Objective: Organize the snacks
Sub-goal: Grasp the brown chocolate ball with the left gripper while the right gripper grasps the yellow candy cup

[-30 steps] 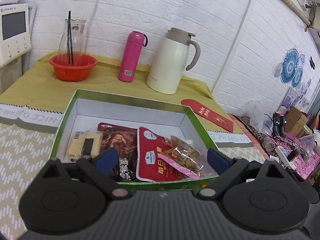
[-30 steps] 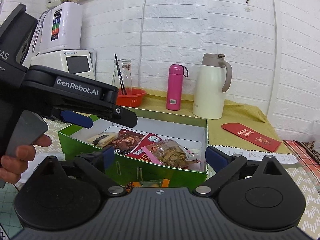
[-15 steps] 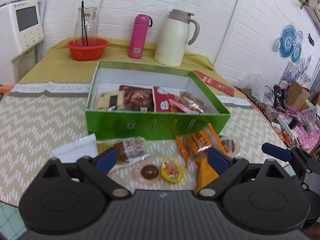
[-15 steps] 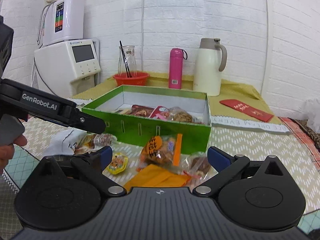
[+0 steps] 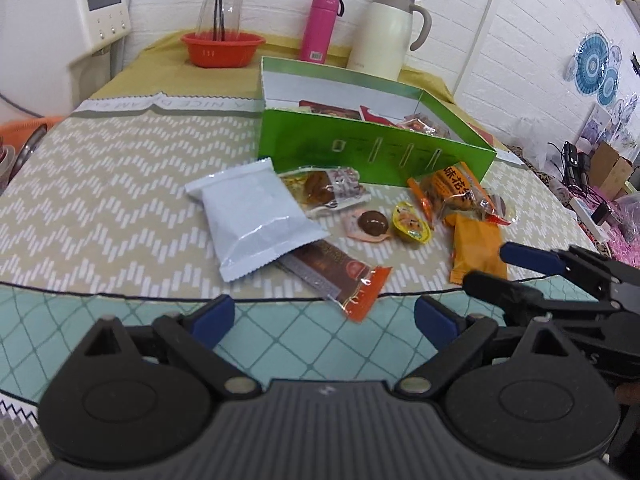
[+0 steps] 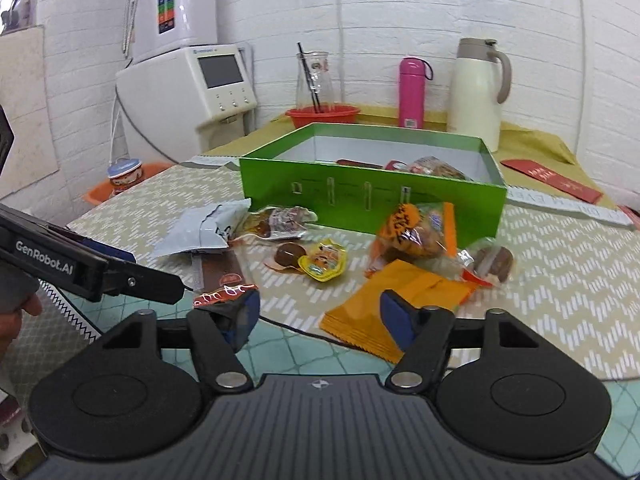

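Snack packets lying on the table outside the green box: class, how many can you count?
8, possibly more hidden: white bag, clear pouch, chocolate bar, brown round, yellow cup, orange-print bag, orange packet, brown pastry.

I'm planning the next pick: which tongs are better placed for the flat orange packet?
Probably the right tongs: open, empty, jaws just narrowed, with the flat orange packet right ahead. The left tongs, also open, face the white pouch and brown bar.

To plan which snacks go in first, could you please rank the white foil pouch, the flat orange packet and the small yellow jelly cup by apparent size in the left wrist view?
1. White foil pouch, clearly largest.
2. Flat orange packet, partly behind the right gripper.
3. Small yellow jelly cup, smallest.
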`<state>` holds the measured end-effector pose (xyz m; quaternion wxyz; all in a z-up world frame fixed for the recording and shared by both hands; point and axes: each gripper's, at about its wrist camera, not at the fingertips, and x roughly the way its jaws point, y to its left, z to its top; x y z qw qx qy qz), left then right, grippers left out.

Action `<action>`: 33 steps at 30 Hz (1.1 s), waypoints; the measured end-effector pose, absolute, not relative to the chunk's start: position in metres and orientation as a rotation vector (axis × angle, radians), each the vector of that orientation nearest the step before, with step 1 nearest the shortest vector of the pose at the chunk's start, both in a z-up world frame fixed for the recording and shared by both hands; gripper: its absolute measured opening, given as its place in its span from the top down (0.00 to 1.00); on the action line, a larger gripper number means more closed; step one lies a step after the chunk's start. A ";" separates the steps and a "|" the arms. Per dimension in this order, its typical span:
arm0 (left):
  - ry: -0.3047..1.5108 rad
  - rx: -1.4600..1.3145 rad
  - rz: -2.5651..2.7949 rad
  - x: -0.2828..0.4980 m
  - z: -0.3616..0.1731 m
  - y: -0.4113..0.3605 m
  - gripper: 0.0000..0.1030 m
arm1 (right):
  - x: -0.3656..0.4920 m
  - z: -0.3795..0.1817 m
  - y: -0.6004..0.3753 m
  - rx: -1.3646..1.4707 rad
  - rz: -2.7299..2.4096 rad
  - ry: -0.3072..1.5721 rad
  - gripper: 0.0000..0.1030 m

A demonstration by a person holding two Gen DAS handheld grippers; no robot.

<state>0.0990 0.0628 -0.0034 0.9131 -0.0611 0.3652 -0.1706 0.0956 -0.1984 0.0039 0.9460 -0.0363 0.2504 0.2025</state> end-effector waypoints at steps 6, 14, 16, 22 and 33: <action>0.687 -0.125 -0.371 0.087 0.006 0.078 0.07 | 0.133 0.001 -0.176 -0.133 0.433 0.522 0.24; 0.662 -0.108 -0.433 0.089 0.010 0.076 0.08 | 0.161 -0.018 -0.179 -0.104 0.403 0.583 0.35; 0.654 -0.099 -0.457 0.094 0.014 0.070 0.08 | 0.153 -0.014 -0.185 -0.089 0.398 0.564 0.39; 0.633 -0.056 -0.518 0.114 0.021 0.039 0.11 | 0.118 -0.009 -0.208 -0.090 0.383 0.539 0.40; 0.750 0.083 -0.460 0.181 -0.013 -0.020 0.42 | 0.088 -0.013 -0.230 -0.036 0.387 0.551 0.38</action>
